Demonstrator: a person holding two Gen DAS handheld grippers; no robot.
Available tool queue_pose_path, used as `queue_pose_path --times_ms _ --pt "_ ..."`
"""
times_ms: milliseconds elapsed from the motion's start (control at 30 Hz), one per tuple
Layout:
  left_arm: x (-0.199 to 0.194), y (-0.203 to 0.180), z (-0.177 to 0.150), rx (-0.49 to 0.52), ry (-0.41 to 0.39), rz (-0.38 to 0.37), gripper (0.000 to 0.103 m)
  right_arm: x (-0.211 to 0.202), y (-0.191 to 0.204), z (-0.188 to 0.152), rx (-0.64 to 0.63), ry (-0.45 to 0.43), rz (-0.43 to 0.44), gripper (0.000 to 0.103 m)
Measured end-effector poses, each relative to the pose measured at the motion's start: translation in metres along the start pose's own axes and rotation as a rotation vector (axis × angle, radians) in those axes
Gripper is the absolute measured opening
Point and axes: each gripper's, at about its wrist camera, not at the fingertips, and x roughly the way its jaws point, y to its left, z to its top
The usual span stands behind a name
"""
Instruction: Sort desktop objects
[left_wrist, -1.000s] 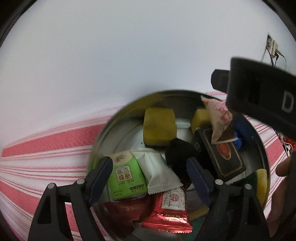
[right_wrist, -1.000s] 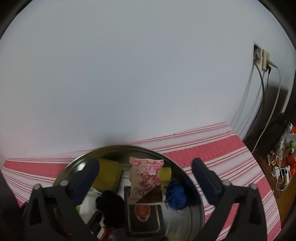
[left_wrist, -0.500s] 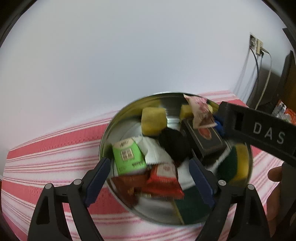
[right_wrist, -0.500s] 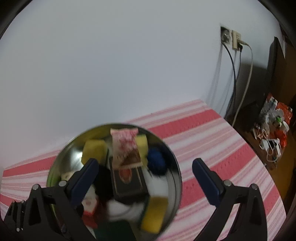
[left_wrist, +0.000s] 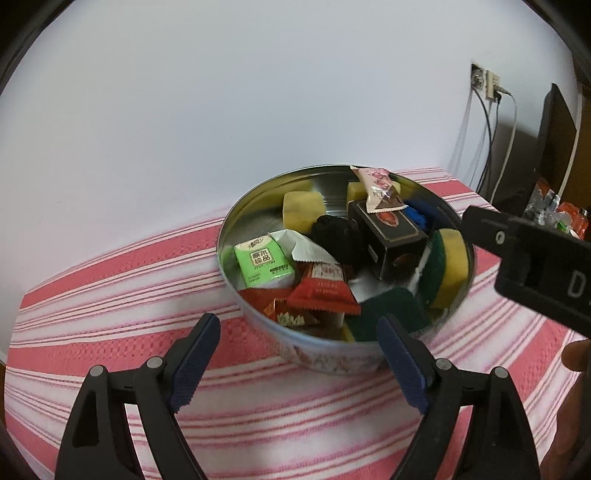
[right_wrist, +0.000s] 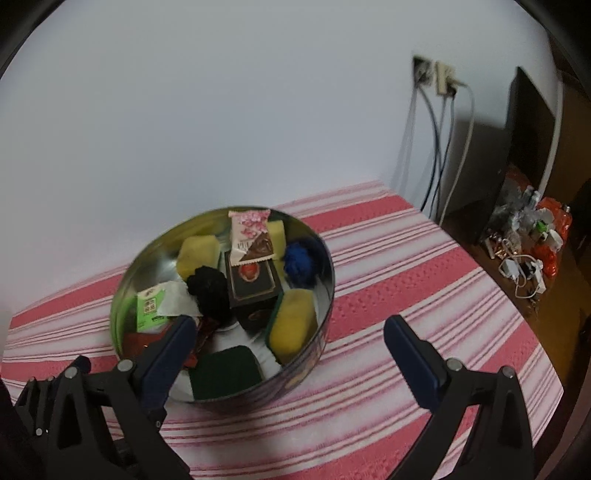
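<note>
We see the round tin just ahead of our left gripper; the right gripper sits nearer the tabletop's right edge. Both gape empty, the left's jaws having just been opening.

light: soft, even | shadows: faint | blur: slight in right view | edges: fisheye-bent, dark-cornered

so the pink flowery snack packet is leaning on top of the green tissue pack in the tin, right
Not quite. The pink flowery snack packet leans on the black box, not the green tissue pack, which lies at the tin's opposite side. The right wrist view shows it.
</note>
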Motion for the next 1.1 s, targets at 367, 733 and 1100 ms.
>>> queue_pose_path --times_ms 367,733,1100 --pt "-0.043 0.015 -0.028 0.006 -0.108 0.058 0.099 -0.049 0.007 -0.031 0.009 -0.15 -0.07 0.103" --pt "-0.07 0.027 -0.052 -0.003 -0.21 0.081 0.102 -0.091 0.022 -0.056 0.028 -0.285 -0.078 0.103" --pt "-0.082 0.04 -0.069 -0.03 -0.254 0.124 0.102 -0.115 0.035 -0.081 0.028 -0.384 -0.131 0.103"
